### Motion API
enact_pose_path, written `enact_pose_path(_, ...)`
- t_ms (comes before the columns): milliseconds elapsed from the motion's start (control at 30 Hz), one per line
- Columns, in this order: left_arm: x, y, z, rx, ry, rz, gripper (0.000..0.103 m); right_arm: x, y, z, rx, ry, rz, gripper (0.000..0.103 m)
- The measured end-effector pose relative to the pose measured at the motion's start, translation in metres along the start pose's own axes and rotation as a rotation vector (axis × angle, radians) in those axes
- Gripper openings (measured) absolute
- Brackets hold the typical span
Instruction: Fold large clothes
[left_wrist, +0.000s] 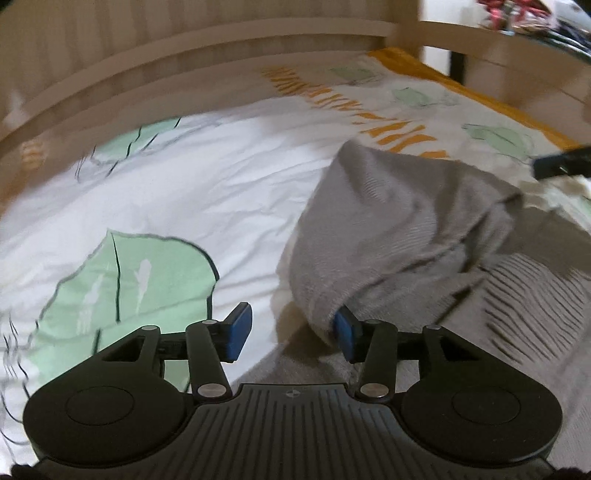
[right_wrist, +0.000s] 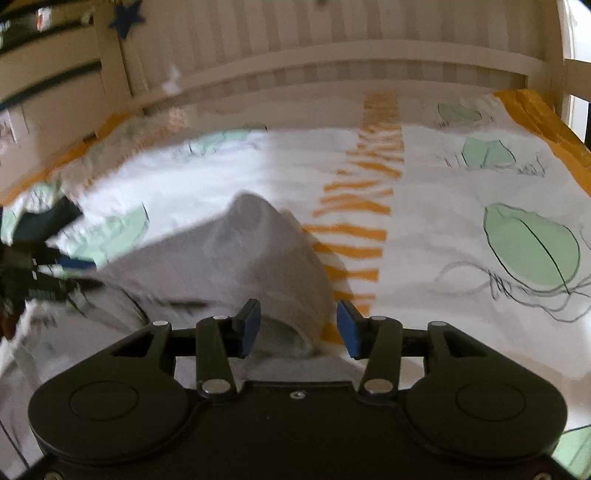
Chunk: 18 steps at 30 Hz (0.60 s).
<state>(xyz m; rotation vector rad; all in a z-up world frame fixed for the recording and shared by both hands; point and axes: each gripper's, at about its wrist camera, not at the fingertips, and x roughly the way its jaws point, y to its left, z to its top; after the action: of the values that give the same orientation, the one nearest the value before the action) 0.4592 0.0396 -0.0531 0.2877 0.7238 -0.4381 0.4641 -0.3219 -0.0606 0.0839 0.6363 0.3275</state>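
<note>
The gray garment (left_wrist: 399, 221) lies on the bed, over a white bedsheet (left_wrist: 221, 192) printed with green leaves and orange stripes. In the left wrist view it fills the right half of the frame, with one part raised into a loose peak near the centre right. In the right wrist view the same cloth (right_wrist: 236, 258) sits in the lower left and centre, its peak reaching toward the middle of the frame.

The left gripper (left_wrist: 291, 336) is released, its blue pads standing well apart. The garment's edge touches the right-hand pad, but nothing is pinched between the two. The right gripper (right_wrist: 297, 328) is likewise spread wide; a fold of gray cloth lies in the gap between its pads, unclamped. Both grippers sit at the near edge of the garment, one at each side, which suits taking hold of a hem at two points so a large piece can be lifted evenly and laid over itself.

A wooden bed frame (left_wrist: 207, 44) curves along the top of both views, so the fold has to stay within the mattress. Both pictures are motion-blurred, so the garment's exact outline and type cannot be told.
</note>
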Motion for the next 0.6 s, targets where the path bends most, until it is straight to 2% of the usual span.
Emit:
enact_pose_path(100,-0.014,0.007,0.007,-0.018,-0.020,0.002,0.046,0.004,0.010,0.009,0.011,-0.022,0.019,0.055)
enact_pose_path(167,-0.022,0.013,0.015,-0.109,-0.063,0.028,0.047,0.010,0.018,0.014,0.005,-0.031,0.011,0.053)
enact_pose_path(233,-0.021,0.016,0.025,-0.221,-0.094,0.026,0.048,0.017,0.025,0.018,0.002,-0.042,0.007,0.048)
enact_pose_path(333,-0.008,0.009,0.037,-0.310,-0.119,0.042,0.050,0.029,0.032,0.022,0.029,-0.059,-0.009,0.046)
enact_pose_path(400,0.008,-0.001,0.040,-0.312,-0.099,0.044,0.050,0.036,0.034,0.022,0.039,-0.065,-0.019,0.043)
enact_pose_path(500,0.040,-0.016,0.028,-0.234,0.013,0.062,0.050,0.049,0.035,0.014,0.026,-0.018,-0.063,0.043)
enact_pose_path(567,0.054,-0.017,0.013,-0.214,0.063,0.069,0.056,0.059,0.032,0.000,0.006,0.060,-0.101,0.040)
enact_pose_path(600,0.055,-0.012,0.005,-0.247,0.043,0.051,0.062,0.062,0.030,-0.007,-0.004,0.095,-0.113,0.035)
